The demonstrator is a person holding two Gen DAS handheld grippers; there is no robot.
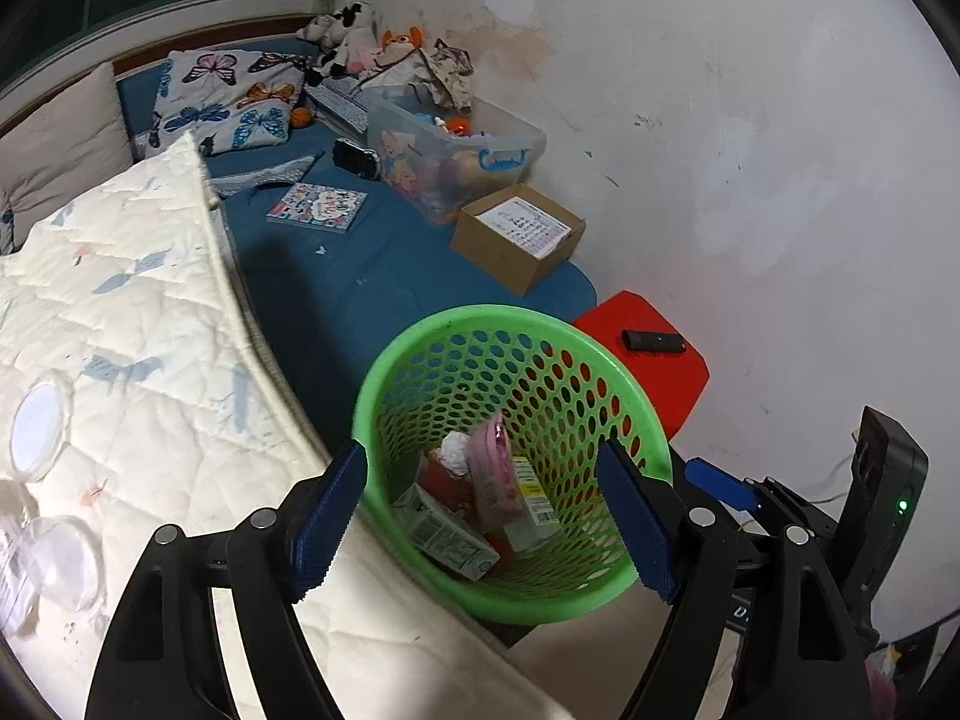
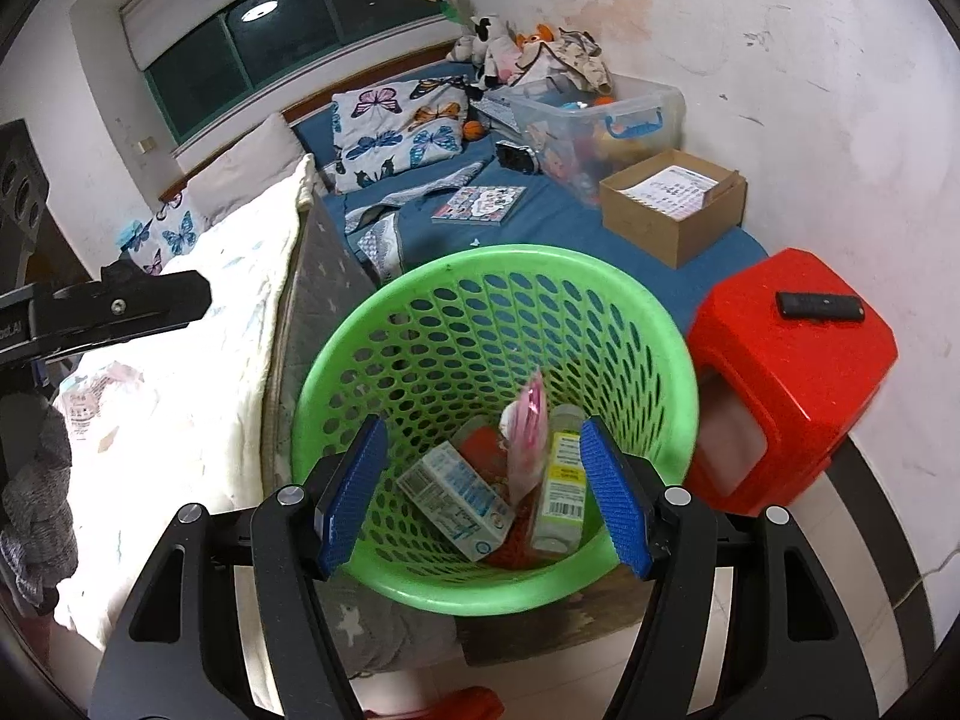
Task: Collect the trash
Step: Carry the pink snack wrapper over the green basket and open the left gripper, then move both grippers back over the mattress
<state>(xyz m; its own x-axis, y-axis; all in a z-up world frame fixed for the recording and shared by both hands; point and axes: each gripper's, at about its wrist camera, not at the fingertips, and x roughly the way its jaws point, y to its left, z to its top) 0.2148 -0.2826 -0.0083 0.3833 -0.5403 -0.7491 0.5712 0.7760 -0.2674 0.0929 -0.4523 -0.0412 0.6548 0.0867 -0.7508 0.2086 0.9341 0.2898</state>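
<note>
Trash basket w/ both grippers above it, bedside.

L wrist view: left gripper [image 1: 486,525] spread wide, nothing between the pads, poised over the green basket [image 1: 384,402]. Basket sits beside the mattress [image 1: 150,324] edge, near the red stool [image 1: 654,372]; remote [image 1: 653,341] on stool top. Inside basket: pink wrapper [image 1: 495,471] standing upright mid-basket, carton [image 1: 447,531] lying at the bottom on the near-left side, bottle [image 1: 531,495] lying to the right of the wrapper, something red under them. Clear lid [image 1: 39,426] on the mattress near its left edge.
R wrist view: right gripper [image 2: 483,489] partly spread, pads empty, above the same basket [image 2: 336,372]. Carton [image 2: 456,498], wrapper [image 2: 528,438], bottle [image 2: 561,480] in the bottom. Stool [image 2: 792,372] just beside basket, at right; cardboard box [image 2: 672,204] on the blue bed behind.
</note>
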